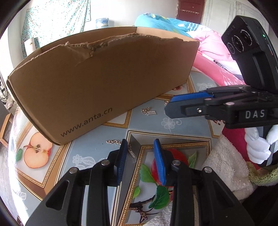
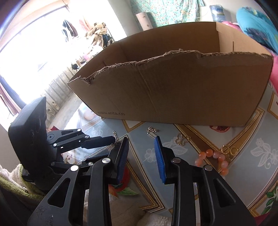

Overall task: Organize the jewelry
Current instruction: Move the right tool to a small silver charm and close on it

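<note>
Patterned tablecloth point(image 1: 97, 153) — cardboard box point(image 1: 104, 83), silver chain point(image 1: 113, 142)

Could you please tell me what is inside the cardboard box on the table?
Only the bare inner walls of the cardboard box show from the right wrist view. Its torn front wall hides the floor, so any jewelry inside cannot be seen.

Likely a home bedroom; quilts point(image 1: 208, 43), hanging clothes point(image 2: 69, 29), door point(image 1: 190, 8).

Matt corrugated cardboard box point(image 2: 173, 90) with rough torn rim; glossy printed tablecloth point(image 1: 97, 149); shiny metal chain point(image 1: 113, 142).
</note>
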Tool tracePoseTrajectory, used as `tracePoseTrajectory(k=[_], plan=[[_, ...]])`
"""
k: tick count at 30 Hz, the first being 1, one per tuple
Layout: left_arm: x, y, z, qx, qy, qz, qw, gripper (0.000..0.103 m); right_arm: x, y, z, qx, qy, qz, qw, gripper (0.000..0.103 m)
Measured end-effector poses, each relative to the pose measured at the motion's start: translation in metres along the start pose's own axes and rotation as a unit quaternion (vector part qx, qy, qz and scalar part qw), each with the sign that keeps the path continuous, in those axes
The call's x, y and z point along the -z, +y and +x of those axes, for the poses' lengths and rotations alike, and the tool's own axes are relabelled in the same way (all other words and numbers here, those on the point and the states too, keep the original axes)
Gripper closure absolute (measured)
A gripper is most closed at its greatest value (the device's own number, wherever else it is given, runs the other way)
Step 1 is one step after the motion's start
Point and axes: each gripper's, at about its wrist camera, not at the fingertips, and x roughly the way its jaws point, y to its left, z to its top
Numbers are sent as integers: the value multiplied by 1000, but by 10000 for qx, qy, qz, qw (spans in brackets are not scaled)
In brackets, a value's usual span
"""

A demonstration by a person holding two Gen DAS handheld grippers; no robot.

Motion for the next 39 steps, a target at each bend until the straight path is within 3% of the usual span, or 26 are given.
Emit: tracePoseTrajectory(k=[6,12,22,33,39], plan=[[4,1,-3,-41,-26,33,10000,73,-10,19,27,402,112,-630,9971,94],[10,5,-9,-26,-75,31,10000,73,-16,24,44,680,210,-772,9945,94],[14,10,-16,-3,-134,-27,9999,73,-14,33,52,671,414,-704,9944,95],[14,10,-15,-66,-161,-55,9998,73,11,30,39,447,435,-305,9976,95],[14,12,-20,-111,-178,-89,9997,73,14,37,27,565,312,-652,9958,92]])
